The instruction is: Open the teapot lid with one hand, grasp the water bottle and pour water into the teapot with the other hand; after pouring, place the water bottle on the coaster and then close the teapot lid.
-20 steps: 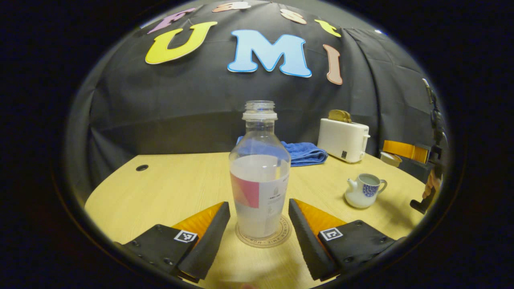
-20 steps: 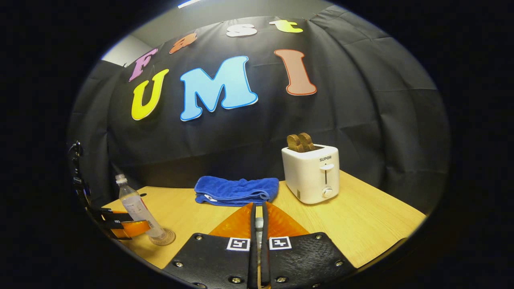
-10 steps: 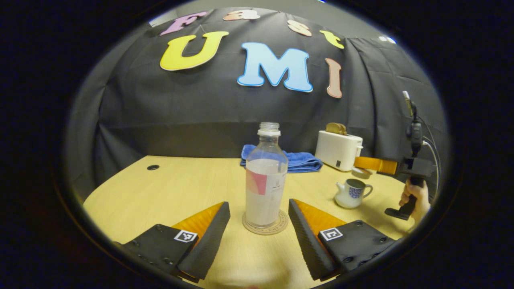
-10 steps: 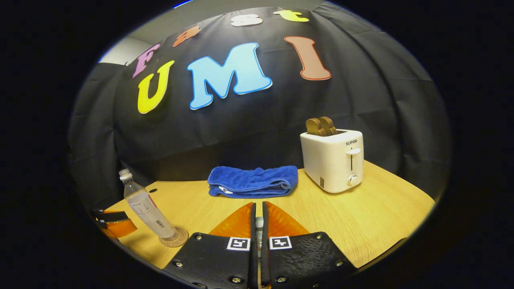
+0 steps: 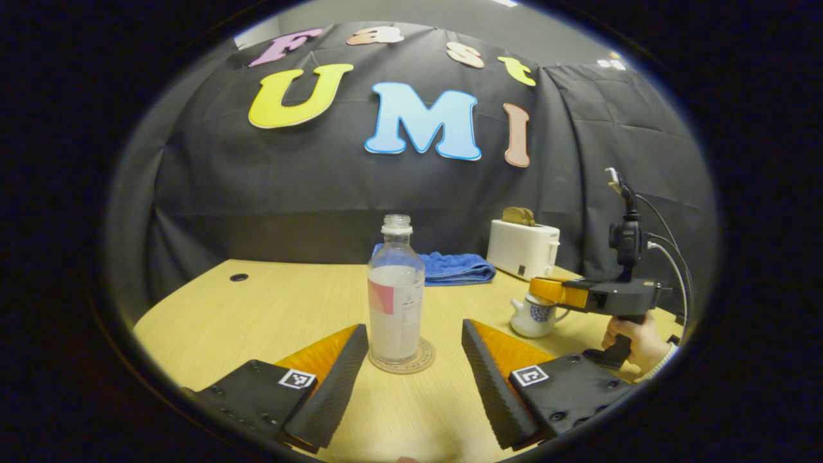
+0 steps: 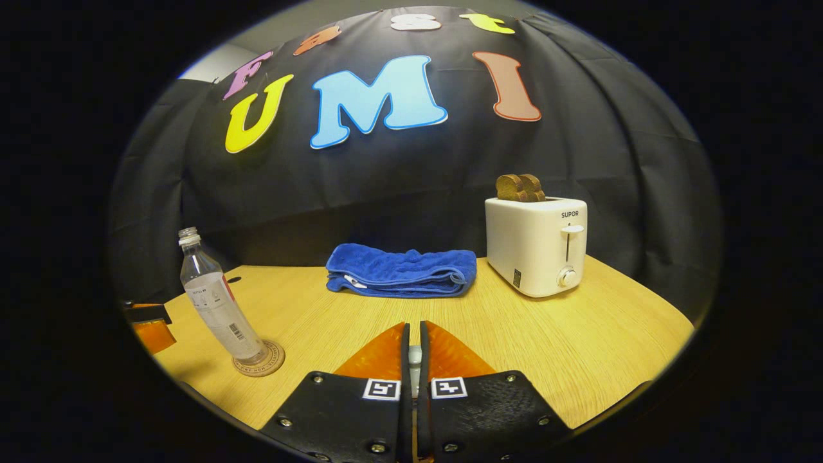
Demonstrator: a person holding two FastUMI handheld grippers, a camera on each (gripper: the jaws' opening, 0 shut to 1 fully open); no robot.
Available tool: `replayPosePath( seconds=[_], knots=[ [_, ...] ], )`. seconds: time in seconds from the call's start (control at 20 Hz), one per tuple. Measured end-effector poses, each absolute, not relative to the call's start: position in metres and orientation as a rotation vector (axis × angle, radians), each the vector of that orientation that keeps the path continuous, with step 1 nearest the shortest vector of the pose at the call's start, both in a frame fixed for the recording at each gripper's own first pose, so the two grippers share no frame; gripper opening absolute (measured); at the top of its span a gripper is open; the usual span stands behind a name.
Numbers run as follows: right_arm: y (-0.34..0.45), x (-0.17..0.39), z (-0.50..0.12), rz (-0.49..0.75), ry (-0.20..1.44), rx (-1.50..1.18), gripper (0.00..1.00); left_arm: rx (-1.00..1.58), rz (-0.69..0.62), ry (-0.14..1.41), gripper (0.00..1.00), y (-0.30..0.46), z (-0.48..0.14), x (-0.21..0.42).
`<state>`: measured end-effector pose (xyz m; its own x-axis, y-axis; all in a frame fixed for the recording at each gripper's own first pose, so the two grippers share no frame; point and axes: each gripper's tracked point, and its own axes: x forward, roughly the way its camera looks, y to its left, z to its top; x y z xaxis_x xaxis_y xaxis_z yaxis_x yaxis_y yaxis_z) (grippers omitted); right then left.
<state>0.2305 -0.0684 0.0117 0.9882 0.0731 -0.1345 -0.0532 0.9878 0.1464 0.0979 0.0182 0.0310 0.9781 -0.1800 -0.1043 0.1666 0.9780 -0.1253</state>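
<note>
Jaws of the left gripper (image 5: pixel 415 360) stand wide apart, with the water bottle (image 5: pixel 395 289) on its coaster (image 5: pixel 402 357) at 12 o'clock, farther off than before. Right gripper (image 6: pixel 412 350) jaws pinch something small, now over the teapot (image 5: pixel 531 316).

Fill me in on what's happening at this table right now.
A person works two handheld grippers at a wooden table. The water bottle stands on the coaster, and the left gripper is open in front of it, not touching it. The right gripper, fingers closed on something small, hangs just above the teapot, so the lid looks about to go back on. A blue towel and a toaster sit behind.
</note>
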Motion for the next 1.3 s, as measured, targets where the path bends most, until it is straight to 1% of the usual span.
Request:
replayPosePath(
  seconds=[0.15,0.35,0.4,0.45,0.5,0.6,0.95,1.1,1.3],
  knots=[
    [-0.066,0.230,0.011,0.062,0.135,0.145,0.04,-0.109,-0.179,0.103,0.97,0.015,0.045,0.086],
    [-0.061,0.221,0.014,0.057,0.137,0.098,0.17,-0.113,-0.200,0.084,0.97,0.002,0.059,0.078],
    [-0.058,0.215,0.016,0.063,0.134,0.076,0.37,-0.113,-0.203,0.084,0.97,0.000,0.059,0.076],
    [-0.054,0.208,0.022,0.063,0.122,0.053,0.53,-0.113,-0.202,0.082,0.97,-0.001,0.060,0.075],
    [-0.055,0.200,0.026,0.046,0.107,0.026,0.84,-0.111,-0.196,0.081,0.97,-0.001,0.060,0.072],
    [-0.052,0.176,0.040,0.025,0.072,-0.010,0.99,-0.107,-0.185,0.080,0.97,0.001,0.061,0.067],
    [-0.040,0.084,0.077,0.004,0.004,-0.037,0.99,-0.094,-0.168,0.051,0.97,0.000,0.074,0.034],
    [-0.042,0.055,0.080,-0.005,-0.006,-0.012,0.99,-0.084,-0.168,0.033,0.97,-0.004,0.081,0.020],
    [-0.049,0.022,0.079,-0.058,-0.034,-0.021,0.99,-0.085,-0.163,0.016,0.97,-0.007,0.083,0.001]
  ],
)
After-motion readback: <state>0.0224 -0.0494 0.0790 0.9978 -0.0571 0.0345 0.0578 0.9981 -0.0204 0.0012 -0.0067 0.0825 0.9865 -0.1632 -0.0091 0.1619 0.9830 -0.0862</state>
